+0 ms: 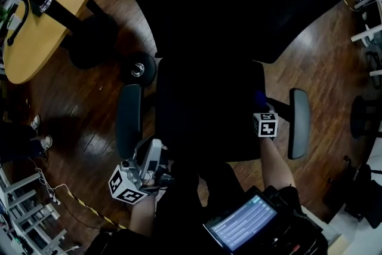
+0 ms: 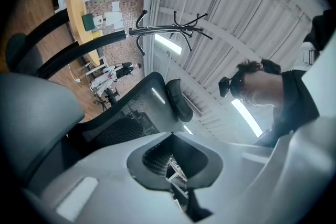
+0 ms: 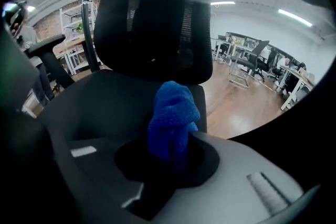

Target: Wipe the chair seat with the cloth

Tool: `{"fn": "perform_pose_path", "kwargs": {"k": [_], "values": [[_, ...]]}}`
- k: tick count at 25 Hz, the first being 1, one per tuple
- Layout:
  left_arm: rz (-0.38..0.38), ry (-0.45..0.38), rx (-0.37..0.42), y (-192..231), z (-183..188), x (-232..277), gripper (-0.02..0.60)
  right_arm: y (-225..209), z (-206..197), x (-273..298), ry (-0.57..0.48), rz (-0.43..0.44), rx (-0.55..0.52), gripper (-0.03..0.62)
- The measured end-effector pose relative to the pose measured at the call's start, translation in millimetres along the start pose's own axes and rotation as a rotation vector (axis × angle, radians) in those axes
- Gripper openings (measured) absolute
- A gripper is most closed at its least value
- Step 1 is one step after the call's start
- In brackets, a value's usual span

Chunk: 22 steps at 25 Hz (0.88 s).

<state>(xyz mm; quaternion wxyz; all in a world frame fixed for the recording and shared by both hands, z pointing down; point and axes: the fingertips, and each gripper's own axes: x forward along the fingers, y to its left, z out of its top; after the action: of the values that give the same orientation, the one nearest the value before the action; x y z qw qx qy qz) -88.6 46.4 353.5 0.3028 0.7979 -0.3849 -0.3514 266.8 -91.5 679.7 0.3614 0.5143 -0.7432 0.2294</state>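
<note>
A dark plank floor [image 1: 89, 116] is spreading across the room, shining in patches. A pale oval wooden table [image 1: 42, 39] is standing on a black foot at the upper left of the head view, and white shelving [image 1: 18, 218] is edging the lower left corner. Long strip lights [image 3: 294, 17] are glowing on a ribbed white ceiling [image 2: 252, 23]. A black coat stand [image 3: 90, 13] is rising near a brick wall [image 2: 128, 26], while office chairs and desks [image 3: 252, 63] are filling the far side.

The head view looks steeply down from high above the chair seat [image 1: 203, 110]. The right gripper view sits low and close over that seat, facing the backrest [image 3: 152, 23], with the cloth [image 3: 173, 118] right before its lens. The left gripper view tilts up from beside the seat toward the ceiling [image 2: 252, 18], and it shares the wooden table [image 2: 79, 13] with the head view.
</note>
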Motion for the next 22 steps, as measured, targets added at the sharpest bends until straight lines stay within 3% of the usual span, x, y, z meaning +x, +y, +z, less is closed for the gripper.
{"fn": "perform_pose_path", "kwargs": {"k": [4, 6, 8, 11, 17, 19, 22], "values": [[0.001, -0.008, 0.009, 1.2, 1.7, -2.0, -0.008, 0.6, 1.3, -1.0, -0.021, 0.009, 0.028, 0.053], [-0.001, -0.014, 0.014, -0.4, 4.2, -4.5, -0.008, 20.9, 11.8, -2.9, -0.045, 0.045, 0.063, 0.052], [-0.002, -0.017, 0.017, -2.7, 6.2, -8.8, -0.008, 68.0, 28.7, -3.1, -0.081, 0.121, 0.040, 0.052], [0.006, -0.026, 0.028, -5.1, 14.9, -17.8, -0.008, 173.8, 58.2, 8.4, -0.129, 0.287, 0.008, 0.052], [0.027, -0.035, 0.042, -9.9, 22.5, -31.2, -0.008, 372.3, 67.6, 15.5, -0.078, 0.606, -0.017, 0.054], [0.032, -0.034, 0.041, -10.5, 22.9, -36.4, -0.008, 409.3, 49.8, 14.1, -0.037, 0.640, -0.063, 0.053], [0.030, -0.039, 0.047, -12.6, 25.0, -40.9, -0.008, 415.6, 40.9, 13.0, -0.077, 0.618, -0.121, 0.054]]}}
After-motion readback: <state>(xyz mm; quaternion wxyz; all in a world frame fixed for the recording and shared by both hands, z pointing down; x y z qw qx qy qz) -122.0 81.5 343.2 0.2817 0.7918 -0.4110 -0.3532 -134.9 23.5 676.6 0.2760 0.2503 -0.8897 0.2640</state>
